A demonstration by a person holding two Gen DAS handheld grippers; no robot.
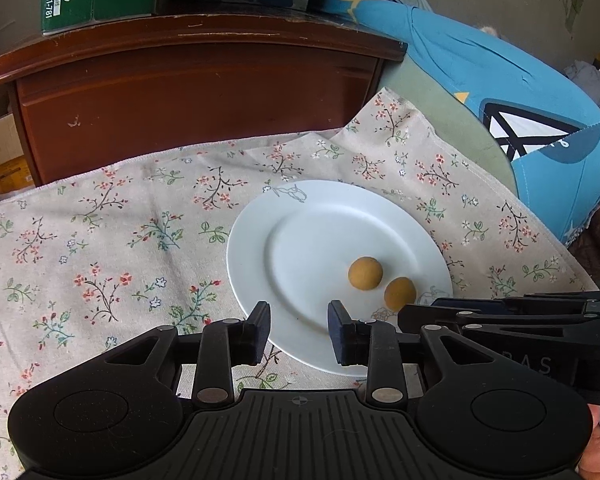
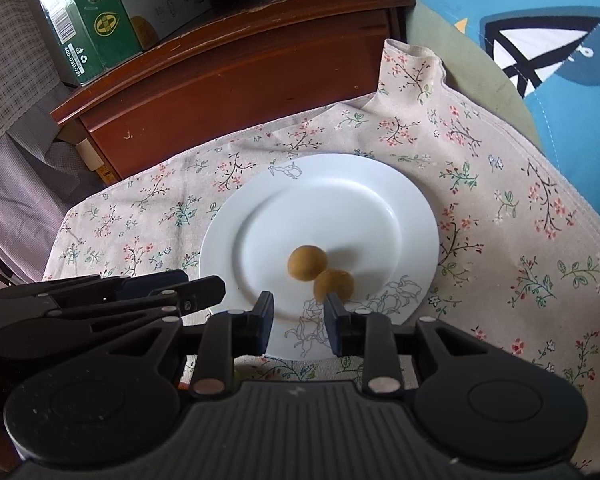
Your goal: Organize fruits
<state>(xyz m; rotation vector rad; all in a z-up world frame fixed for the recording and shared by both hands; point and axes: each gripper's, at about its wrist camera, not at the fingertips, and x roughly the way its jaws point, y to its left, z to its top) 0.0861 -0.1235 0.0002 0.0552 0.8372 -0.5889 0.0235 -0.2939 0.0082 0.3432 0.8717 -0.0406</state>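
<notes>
Both fruits (image 1: 365,273) (image 1: 399,293) sit on the plate (image 1: 252,248); left hand-held gripper (image 1: 299,330) and right hand-held gripper (image 2: 299,322) hang released, so the placing step looks finished; next, withdraw.

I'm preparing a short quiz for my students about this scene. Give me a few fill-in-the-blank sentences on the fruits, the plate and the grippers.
1. The number of small brown fruits lying on the white plate is ____.
2. The plate rests on a cloth printed with ____.
3. The left hand-held gripper holds nothing; its jaws are ____.
4. The right hand-held gripper holds ____.

Missing words: two; flowers; open; nothing
</notes>
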